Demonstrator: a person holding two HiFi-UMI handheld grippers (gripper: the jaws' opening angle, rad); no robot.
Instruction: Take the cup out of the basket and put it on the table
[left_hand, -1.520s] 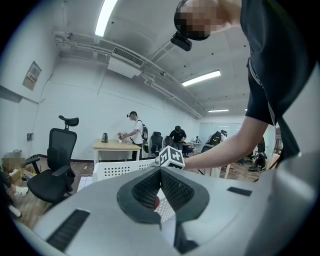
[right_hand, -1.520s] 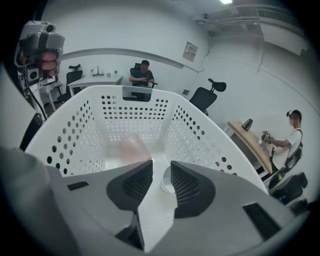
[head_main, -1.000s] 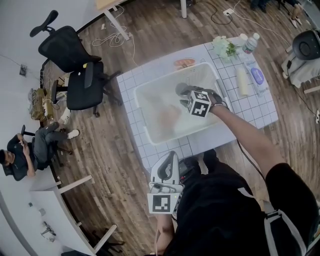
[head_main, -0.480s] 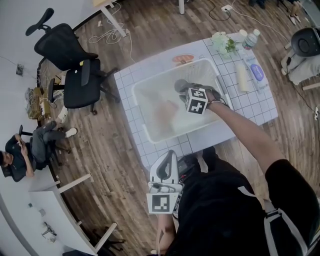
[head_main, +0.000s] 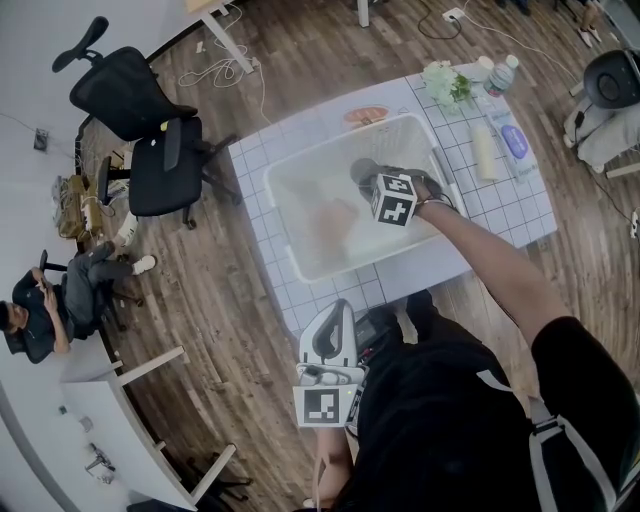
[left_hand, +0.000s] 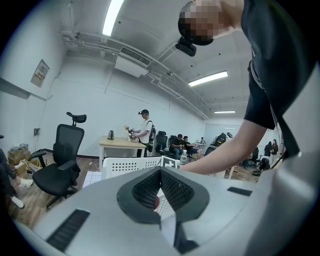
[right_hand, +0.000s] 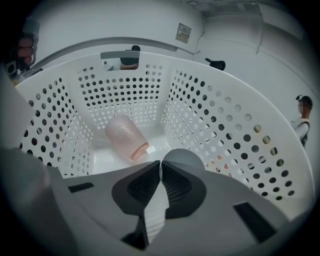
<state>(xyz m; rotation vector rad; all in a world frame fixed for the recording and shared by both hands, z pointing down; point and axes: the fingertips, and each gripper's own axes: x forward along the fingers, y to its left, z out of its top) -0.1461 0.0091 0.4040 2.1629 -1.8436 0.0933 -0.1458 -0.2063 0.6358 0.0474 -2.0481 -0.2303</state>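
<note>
A white perforated basket (head_main: 290, 200) stands on the white tiled table (head_main: 500, 215). My right gripper (head_main: 366, 178) reaches into the basket; its jaws are closing and pinch the thin rim of a grey cup (head_main: 360, 168). The right gripper view shows that rim (right_hand: 182, 156) held between the pads of the right gripper (right_hand: 160, 167). A pink dimpled cup (right_hand: 126, 136) lies on its side on the basket floor beyond, a pink blur (head_main: 335, 222) in the head view. My left gripper (head_main: 338, 312) hangs low by my body, away from the table, shut and holding nothing (left_hand: 160, 172).
On the table's far right are a small plant (head_main: 448, 88), a bottle (head_main: 500, 84), a pale tube (head_main: 484, 160) and a blue-labelled pack (head_main: 515, 150). An orange item (head_main: 367, 115) lies behind the basket. A black office chair (head_main: 150, 140) stands left; a person (head_main: 50, 300) sits further left.
The right gripper has stayed at the grey cup inside the basket with only a slight shift. The left gripper has not moved.
</note>
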